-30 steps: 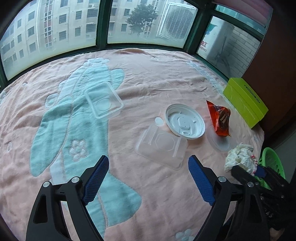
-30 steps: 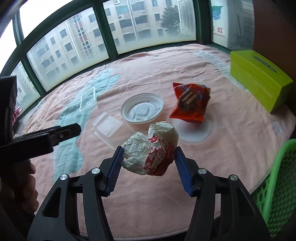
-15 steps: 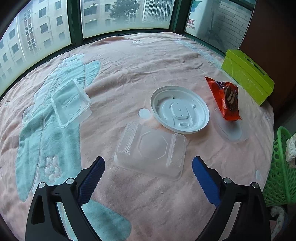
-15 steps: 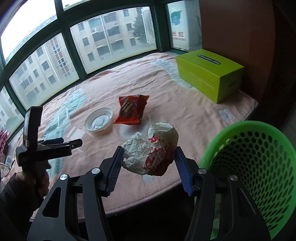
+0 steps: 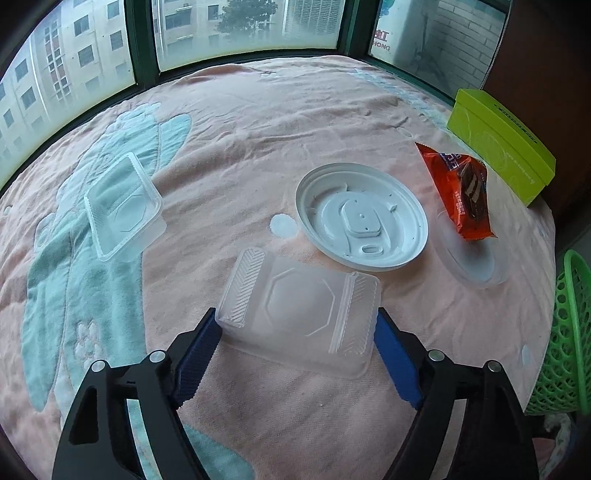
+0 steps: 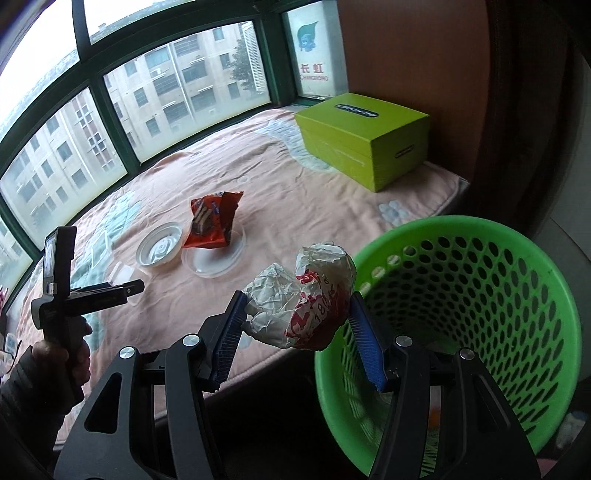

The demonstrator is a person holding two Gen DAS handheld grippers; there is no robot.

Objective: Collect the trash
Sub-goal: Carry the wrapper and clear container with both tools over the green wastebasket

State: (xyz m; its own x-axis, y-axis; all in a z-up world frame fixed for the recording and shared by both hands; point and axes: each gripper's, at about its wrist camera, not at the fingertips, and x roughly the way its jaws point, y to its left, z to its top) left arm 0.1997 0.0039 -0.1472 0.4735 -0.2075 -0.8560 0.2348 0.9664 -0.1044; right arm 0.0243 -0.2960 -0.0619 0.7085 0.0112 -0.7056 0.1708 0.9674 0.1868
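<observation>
Right gripper [image 6: 297, 328]: blue pads pinching a crumpled wrapper [image 6: 301, 299], white paper with red print, held in the air at the near rim of the basket [image 6: 480, 236], a green perforated plastic one standing off the blanket's edge. Left gripper [image 5: 297, 349]: jaws closing, one blue pad at each short end of a clear lid [image 5: 301, 299] that lies upside-down on the blanket [image 5: 258, 122]; the pads sit right against its corners, though firm contact cannot be told. In the right wrist view a hand [image 6: 74, 354] in a dark sleeve carries this gripper over the blanket's left part. Just beyond the clear lid: a white round lid [image 5: 362, 218], inner face up. To its right, an orange snack bag [image 5: 458, 192] propped on a clear round lid [image 5: 471, 258]. To the left, well apart, a clear tray [image 5: 122, 206] on the blanket's teal pattern. Farther right, against the brown wall, a lime-green box [image 5: 502, 144]. Farthest: green-framed windows [image 5: 236, 29] along the blanket's far edge, apartment blocks outside.
</observation>
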